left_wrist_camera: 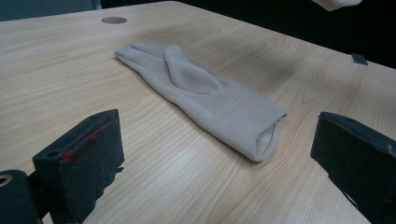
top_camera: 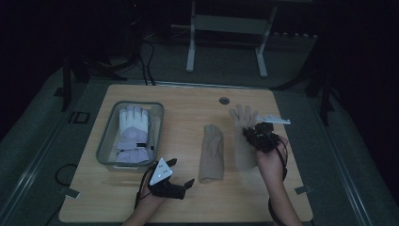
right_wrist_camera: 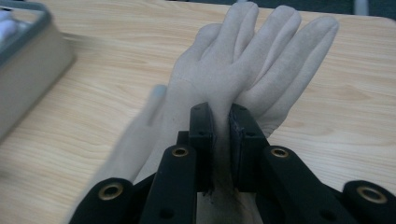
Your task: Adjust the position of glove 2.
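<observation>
Right gripper view: a beige knit glove point(right_wrist_camera: 243, 70) is pinched by the right gripper point(right_wrist_camera: 220, 135), its jaws closed on the palm fabric, the fingers fanned out beyond the tips.

A second beige fabric glove point(left_wrist_camera: 205, 98) is seen lying flat on the wooden table point(left_wrist_camera: 56, 70), ahead of and between the widely parted, empty jaws of the left gripper point(left_wrist_camera: 215, 158). A pick-up step appears to be in hand; next, the pinched glove is probably to be carried to the grey plastic bin point(top_camera: 106, 136) of white gloves point(top_camera: 133, 132), which calls for a steady lift.

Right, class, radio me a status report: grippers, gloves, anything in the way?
Right gripper shut on the right-hand beige glove. Left gripper open, by the other beige glove, flat on table. Grey bin holds white gloves, off to the side.
</observation>
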The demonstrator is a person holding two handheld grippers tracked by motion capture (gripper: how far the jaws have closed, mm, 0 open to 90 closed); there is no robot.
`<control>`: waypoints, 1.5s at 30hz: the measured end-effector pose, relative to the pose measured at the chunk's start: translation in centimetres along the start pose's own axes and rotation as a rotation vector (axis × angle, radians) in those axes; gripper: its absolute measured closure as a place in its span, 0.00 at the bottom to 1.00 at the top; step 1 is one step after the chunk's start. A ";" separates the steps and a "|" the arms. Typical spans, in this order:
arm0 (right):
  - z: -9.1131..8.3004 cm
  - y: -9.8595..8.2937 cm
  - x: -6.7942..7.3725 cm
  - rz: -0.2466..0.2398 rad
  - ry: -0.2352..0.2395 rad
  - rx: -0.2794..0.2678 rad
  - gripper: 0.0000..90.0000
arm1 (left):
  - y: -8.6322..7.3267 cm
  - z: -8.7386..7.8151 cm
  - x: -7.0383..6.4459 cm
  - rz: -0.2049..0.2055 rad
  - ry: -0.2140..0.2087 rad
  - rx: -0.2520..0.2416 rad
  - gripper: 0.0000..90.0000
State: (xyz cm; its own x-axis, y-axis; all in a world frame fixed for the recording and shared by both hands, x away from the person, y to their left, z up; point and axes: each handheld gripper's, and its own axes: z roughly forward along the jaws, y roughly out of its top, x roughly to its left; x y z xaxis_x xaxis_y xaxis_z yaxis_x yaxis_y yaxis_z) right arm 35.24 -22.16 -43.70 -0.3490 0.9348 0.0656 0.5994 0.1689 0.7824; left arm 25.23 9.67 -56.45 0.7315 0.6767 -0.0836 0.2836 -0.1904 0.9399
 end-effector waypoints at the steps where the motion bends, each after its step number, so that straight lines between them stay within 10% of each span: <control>1: 0.2 0.1 0.5 0.002 0.012 0.002 0.90 | 0.0 0.0 0.0 0.003 0.000 0.001 0.03; 16: 4.7 -0.7 6.6 0.003 0.067 0.064 0.90 | 0.2 -0.3 0.0 0.007 -0.007 -0.011 0.03; 31: 9.2 -4.7 7.7 0.052 0.044 0.178 0.89 | 0.2 -0.3 -0.1 0.006 -0.017 -0.013 0.03; 45: 10.2 -6.0 7.7 0.048 0.060 0.177 0.81 | 0.2 -0.2 -0.3 0.001 -0.024 -0.011 0.03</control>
State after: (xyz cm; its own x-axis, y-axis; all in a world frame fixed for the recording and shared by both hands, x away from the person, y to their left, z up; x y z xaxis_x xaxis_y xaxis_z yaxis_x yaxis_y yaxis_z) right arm 36.26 -12.77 -54.20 -0.3557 0.9238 0.1414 0.7321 0.1814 0.6566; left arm 24.97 9.58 -56.21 0.7464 0.6593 -0.0904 0.2760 -0.1831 0.9436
